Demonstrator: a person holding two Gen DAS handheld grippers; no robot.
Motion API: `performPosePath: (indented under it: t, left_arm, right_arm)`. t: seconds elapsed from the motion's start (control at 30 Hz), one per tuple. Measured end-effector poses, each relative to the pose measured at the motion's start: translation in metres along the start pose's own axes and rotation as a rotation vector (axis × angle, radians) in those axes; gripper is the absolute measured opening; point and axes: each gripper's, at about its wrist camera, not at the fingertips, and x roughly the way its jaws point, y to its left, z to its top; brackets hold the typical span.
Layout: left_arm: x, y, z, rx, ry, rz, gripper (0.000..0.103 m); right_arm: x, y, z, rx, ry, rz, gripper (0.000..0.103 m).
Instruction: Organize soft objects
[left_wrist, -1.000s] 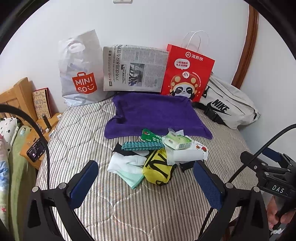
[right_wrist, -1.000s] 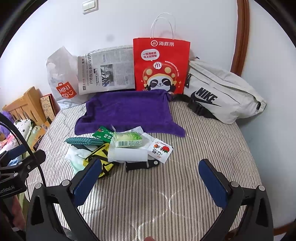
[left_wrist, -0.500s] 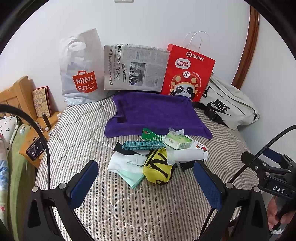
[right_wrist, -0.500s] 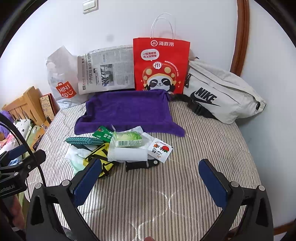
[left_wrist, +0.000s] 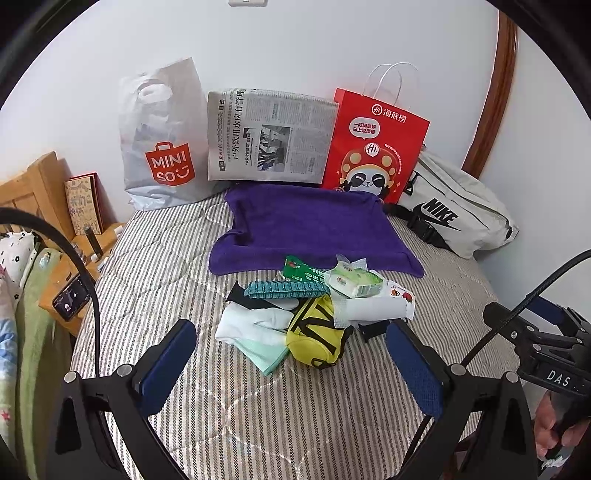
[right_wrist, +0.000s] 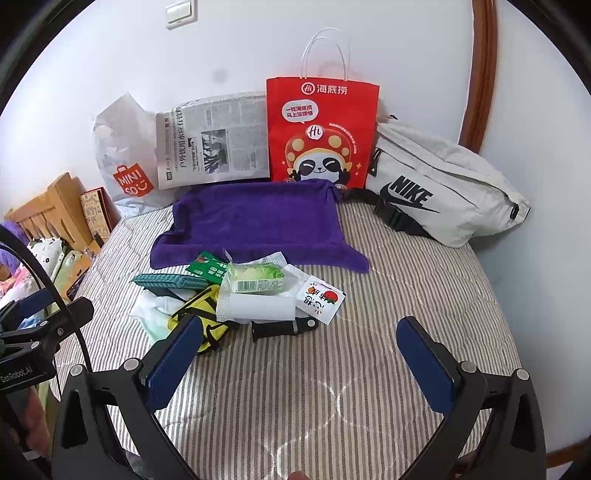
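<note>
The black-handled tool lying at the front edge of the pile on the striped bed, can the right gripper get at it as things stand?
Probably yes. The black-handled tool lies bare on the striped mattress with nothing on top of its handle, and the right gripper is open just in front of it. Only the white roll sits close behind it.

left gripper (left_wrist: 290, 349), right gripper (right_wrist: 299, 349) (both spread wide)

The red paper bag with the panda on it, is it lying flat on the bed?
No, the red paper bag stands upright against the wall, handles up, between the newspaper and the grey Nike bag.
</note>
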Motion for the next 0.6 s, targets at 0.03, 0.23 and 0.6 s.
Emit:
performPosePath:
  t: [0.03, 0.23, 0.6]
  left_arm:
    - [-0.0002, 0.0004, -0.0002, -0.001, 0.000, -0.002, 0.103]
    - [-0.0003, 0.0006, -0.0010, -0.001, 0.000, -0.002, 0.103]
    - [0.0000, 0.0015, -0.0013, 0.003, 0.007, -0.003, 0.103]
  right_arm:
    - [0.0000, 0.0002, 0.0001, -0.001, 0.000, 0.000, 0.103]
    - [-0.0003, -0.0010, -0.0009, 0.001, 0.000, -0.002, 0.103]
    - [0.0013, -0.0048, -0.0021, 0.008, 0.001, -0.002, 0.103]
